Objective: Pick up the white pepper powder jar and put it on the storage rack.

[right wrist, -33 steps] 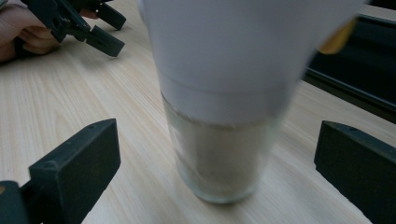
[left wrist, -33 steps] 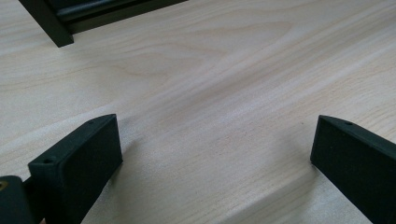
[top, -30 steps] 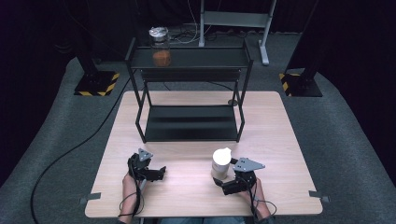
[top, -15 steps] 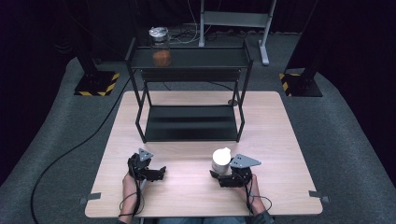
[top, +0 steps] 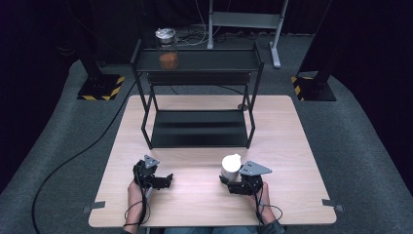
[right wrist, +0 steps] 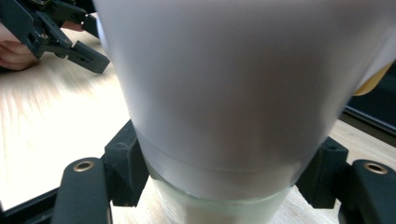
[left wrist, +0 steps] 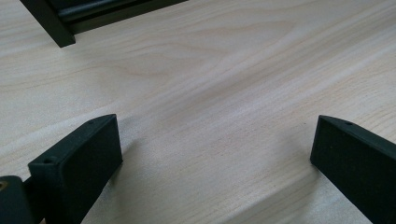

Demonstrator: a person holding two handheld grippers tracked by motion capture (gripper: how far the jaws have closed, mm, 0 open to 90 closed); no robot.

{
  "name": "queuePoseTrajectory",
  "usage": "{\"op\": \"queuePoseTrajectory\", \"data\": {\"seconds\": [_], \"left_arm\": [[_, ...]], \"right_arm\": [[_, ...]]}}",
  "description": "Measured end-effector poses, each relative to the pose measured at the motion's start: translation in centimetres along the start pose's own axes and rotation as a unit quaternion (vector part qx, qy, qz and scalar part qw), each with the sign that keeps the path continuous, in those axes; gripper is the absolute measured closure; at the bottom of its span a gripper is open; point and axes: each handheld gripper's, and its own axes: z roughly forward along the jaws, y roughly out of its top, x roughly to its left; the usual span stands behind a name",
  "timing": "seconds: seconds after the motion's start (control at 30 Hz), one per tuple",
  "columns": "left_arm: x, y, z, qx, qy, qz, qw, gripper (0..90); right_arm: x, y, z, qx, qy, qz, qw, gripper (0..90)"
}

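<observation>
A white jar (top: 231, 165) with a clear glass base stands upright on the wooden table (top: 287, 146) at the front right. My right gripper (top: 229, 180) is shut on its lower part. In the right gripper view the jar (right wrist: 224, 84) looms close, and both black pads (right wrist: 123, 170) press on its sides. These jaws have just been closing, with the jar between them. My left gripper (top: 164, 180) rests open on the table at the front left, with bare wood between its jaws (left wrist: 215, 154).
A black two-level shelf rack (top: 197, 61) stands at the back of the table. A glass jar with orange contents (top: 167, 48) sits on its top level. The left gripper (right wrist: 70, 42) and a hand (right wrist: 11, 46) show far off in the right gripper view.
The right gripper has drawn in against the white jar's base. The left gripper and the jar have stayed where they were.
</observation>
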Motion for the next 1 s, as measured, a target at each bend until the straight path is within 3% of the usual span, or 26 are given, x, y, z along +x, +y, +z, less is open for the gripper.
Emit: {"op": "queuePoseTrajectory", "data": {"seconds": [0.47, 1.0], "left_arm": [[0.2, -0.1, 0.0, -0.003, -0.006, 0.0, 1.0, 1.2], [0.2, -0.1, 0.0, -0.003, -0.006, -0.001, 1.0, 1.2]], "right_arm": [[-0.6, 1.2, -1.3, -0.01, -0.008, 0.001, 0.9999, 29.9], [-2.7, 3.7, -2.9, -0.021, -0.015, -0.005, 0.9996, 29.9]]}}
